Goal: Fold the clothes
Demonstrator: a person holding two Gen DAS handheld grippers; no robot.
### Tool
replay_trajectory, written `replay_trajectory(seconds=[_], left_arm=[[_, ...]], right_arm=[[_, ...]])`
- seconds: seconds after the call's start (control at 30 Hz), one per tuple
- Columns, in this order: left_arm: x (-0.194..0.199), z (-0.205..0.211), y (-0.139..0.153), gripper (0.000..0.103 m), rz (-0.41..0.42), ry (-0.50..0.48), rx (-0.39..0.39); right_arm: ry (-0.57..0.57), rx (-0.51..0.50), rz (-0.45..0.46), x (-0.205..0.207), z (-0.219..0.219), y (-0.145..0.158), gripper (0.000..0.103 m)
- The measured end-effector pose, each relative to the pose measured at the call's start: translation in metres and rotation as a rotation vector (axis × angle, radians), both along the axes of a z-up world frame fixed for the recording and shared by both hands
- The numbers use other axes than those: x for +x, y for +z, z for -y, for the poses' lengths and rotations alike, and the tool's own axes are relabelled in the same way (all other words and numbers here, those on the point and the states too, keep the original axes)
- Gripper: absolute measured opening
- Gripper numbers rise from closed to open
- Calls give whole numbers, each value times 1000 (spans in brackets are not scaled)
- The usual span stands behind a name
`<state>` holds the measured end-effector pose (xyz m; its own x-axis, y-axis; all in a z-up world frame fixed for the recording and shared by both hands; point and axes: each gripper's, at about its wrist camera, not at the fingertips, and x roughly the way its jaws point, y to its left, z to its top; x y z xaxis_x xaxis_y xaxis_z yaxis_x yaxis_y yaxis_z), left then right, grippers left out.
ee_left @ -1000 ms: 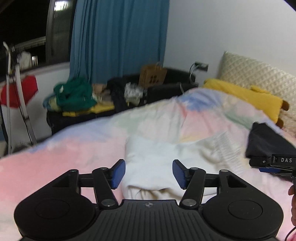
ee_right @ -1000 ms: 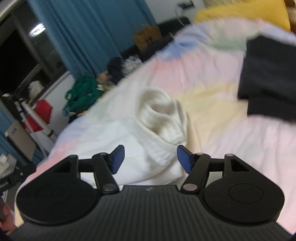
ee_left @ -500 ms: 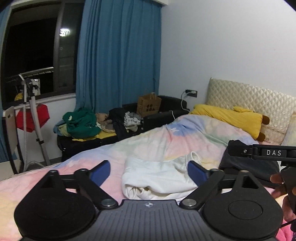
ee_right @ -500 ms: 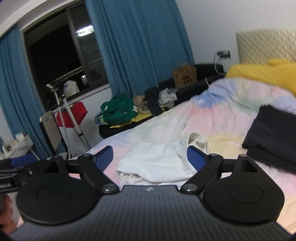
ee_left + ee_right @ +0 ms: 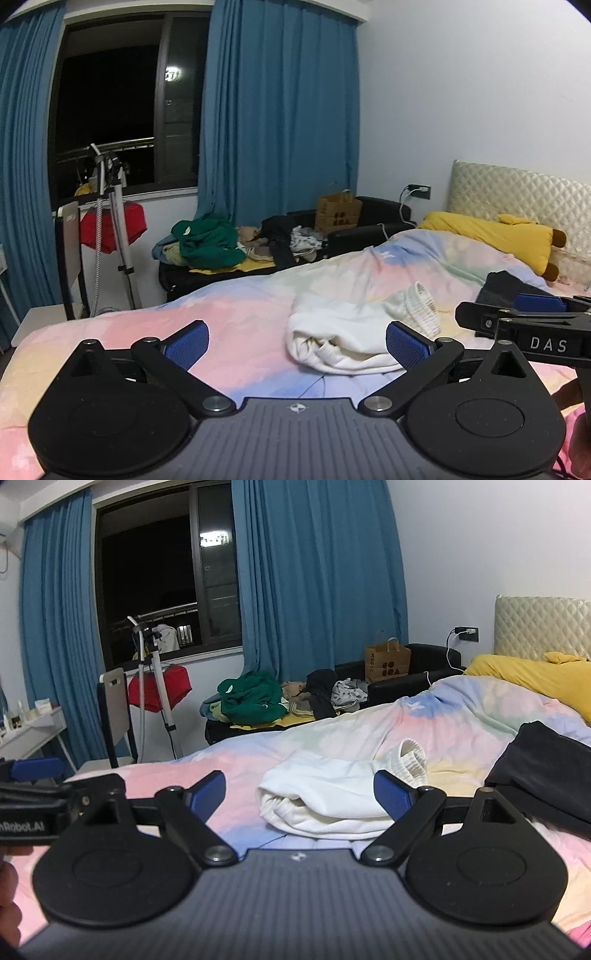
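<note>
Left tongs (image 5: 297,341) spread wide with nothing between them, bare bed cover (image 5: 207,314) ahead and to their left, white garment (image 5: 343,332) bunched ahead-right, right tongs (image 5: 299,794) parted likewise, dark folded clothing (image 5: 546,768) lying to their right, yellow pillow (image 5: 535,675) beyond.

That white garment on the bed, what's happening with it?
A person holds a hand-held gripper in each hand, left and right, both open and empty above the bed. The white garment lies bunched, not neatly folded. A dark garment lies to its right.
</note>
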<state>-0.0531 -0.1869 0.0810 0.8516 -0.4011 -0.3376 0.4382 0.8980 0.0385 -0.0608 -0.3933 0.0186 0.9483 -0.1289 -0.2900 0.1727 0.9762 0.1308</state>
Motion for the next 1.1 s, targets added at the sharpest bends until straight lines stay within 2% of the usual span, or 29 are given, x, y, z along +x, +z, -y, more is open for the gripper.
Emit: replay_trajectory(seconds=[0.27,0.6,0.83,1.1], left_arm=[[4,-12,-27,103,-2,40,14],[16,-10,-54,103,-31,29,36],[22,-9,-67,103,-56,34,43],[25,-11,-72,103,-64,57,45]], right_arm=[[-22,-7,-21,11,-10,-30,89],[-43,-53,-60,20,-18,-67,89],[-78,-5,-56,25,-8,-73,89],[-78,-11,-35,23,-8,-78,89]])
